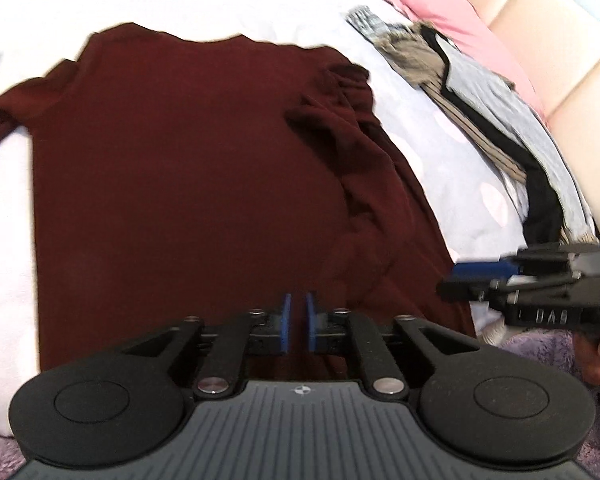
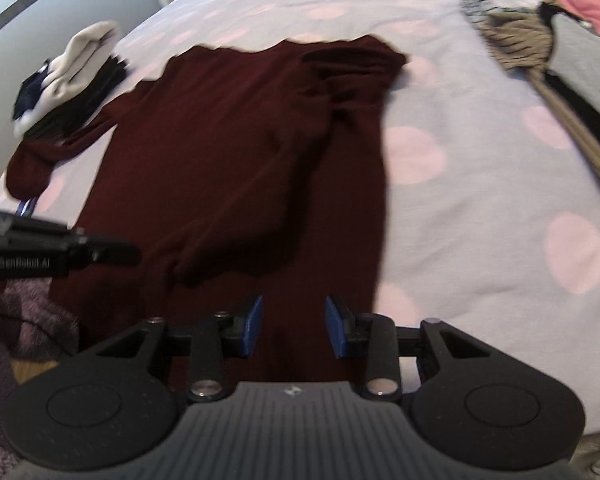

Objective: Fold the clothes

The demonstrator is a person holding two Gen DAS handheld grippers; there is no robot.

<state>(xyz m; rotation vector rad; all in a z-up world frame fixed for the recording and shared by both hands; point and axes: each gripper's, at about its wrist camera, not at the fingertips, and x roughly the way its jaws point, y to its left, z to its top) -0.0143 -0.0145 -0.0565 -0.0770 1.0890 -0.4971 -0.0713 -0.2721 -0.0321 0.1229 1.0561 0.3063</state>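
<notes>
Over the maroon top's (image 1: 188,184) near hem, your left gripper (image 1: 299,322) is nearly closed on nothing and your right gripper (image 2: 294,326) gapes, so pinch both corners next.

Pretty clearly a bedroom at home: a bed (image 2: 480,184) with pink-spotted bedding, a padded headboard (image 1: 540,20), and clothes (image 1: 480,92) piled along it.

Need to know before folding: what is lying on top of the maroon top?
One sleeve is folded across the maroon top, with bunched fabric near its shoulder. Anything under that sleeve is covered.
</notes>
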